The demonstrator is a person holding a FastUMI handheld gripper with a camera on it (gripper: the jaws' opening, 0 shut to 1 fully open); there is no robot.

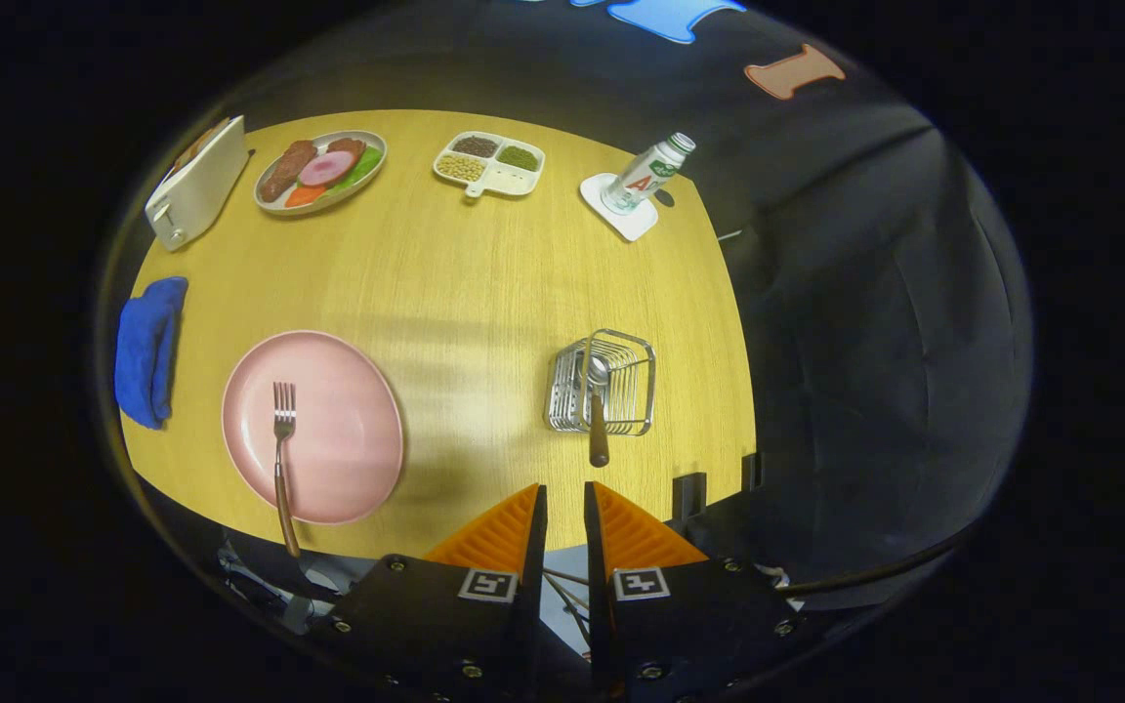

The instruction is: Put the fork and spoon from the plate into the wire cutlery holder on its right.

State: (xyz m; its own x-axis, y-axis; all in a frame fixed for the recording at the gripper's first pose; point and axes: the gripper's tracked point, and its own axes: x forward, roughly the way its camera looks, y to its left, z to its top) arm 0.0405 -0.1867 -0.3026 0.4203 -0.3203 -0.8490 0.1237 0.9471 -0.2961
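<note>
A pink plate (348, 449) lies on the wooden table, ahead and to the left of my fingers. A fork (281, 459) with a brown handle rests on the plate's left part, tines pointing away, handle reaching past the plate's near rim. To the right stands the wire cutlery holder (621, 376), just beyond my fingers. The spoon (599, 410) stands in it, bowl inside the wires and brown handle leaning out toward me. My gripper (565, 498) hovers high above the table's near edge, its fingers close together with only a narrow gap and nothing between them.
A blue cloth (147, 351) lies left of the plate. At the far side are a white toaster (196, 184), a plate of food (320, 171), a divided dish of grains (489, 163) and a bottle on a white coaster (643, 181). Black brackets (689, 493) stand at the table's near right edge.
</note>
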